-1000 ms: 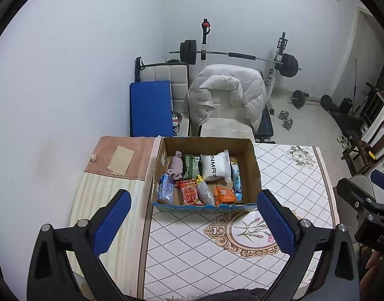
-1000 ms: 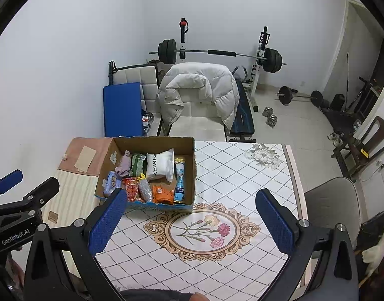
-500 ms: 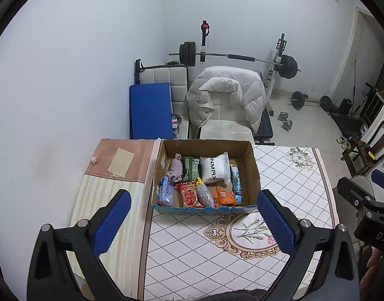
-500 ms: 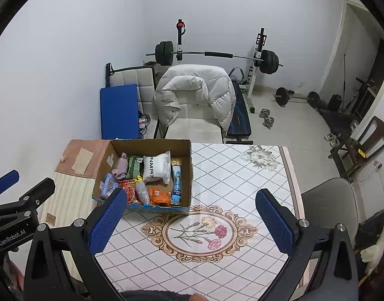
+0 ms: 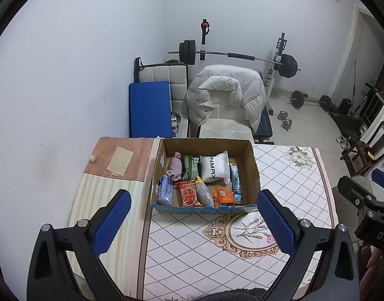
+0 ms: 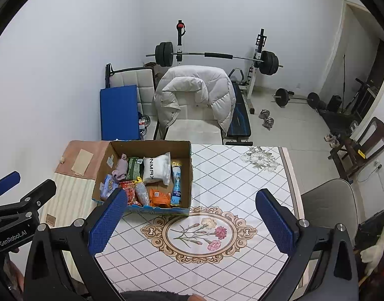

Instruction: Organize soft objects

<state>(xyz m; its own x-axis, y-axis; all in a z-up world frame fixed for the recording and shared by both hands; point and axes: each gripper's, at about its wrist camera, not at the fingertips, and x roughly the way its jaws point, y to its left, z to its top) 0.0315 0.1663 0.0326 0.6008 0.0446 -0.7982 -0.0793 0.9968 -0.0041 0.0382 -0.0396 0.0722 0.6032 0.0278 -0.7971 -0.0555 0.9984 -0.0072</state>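
Seemingly, from the left wrist, the soft packets (image 5: 204, 180) are all lying inside the cardboard box (image 5: 253, 165) at twelve o'clock; left gripper (image 5: 194, 222) fingers are standing spread, empty. From the right wrist, the box is sitting at ten o'clock on the counter (image 6: 229, 175), right gripper (image 6: 192, 222) fingers spread too; sorting finished or pending, both are fitting.

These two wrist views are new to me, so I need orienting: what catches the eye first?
An open cardboard box of soft packets sits at the table's far left. Behind it, a white puffer jacket drapes a chair, before a loaded barbell. Both grippers hover open and empty.
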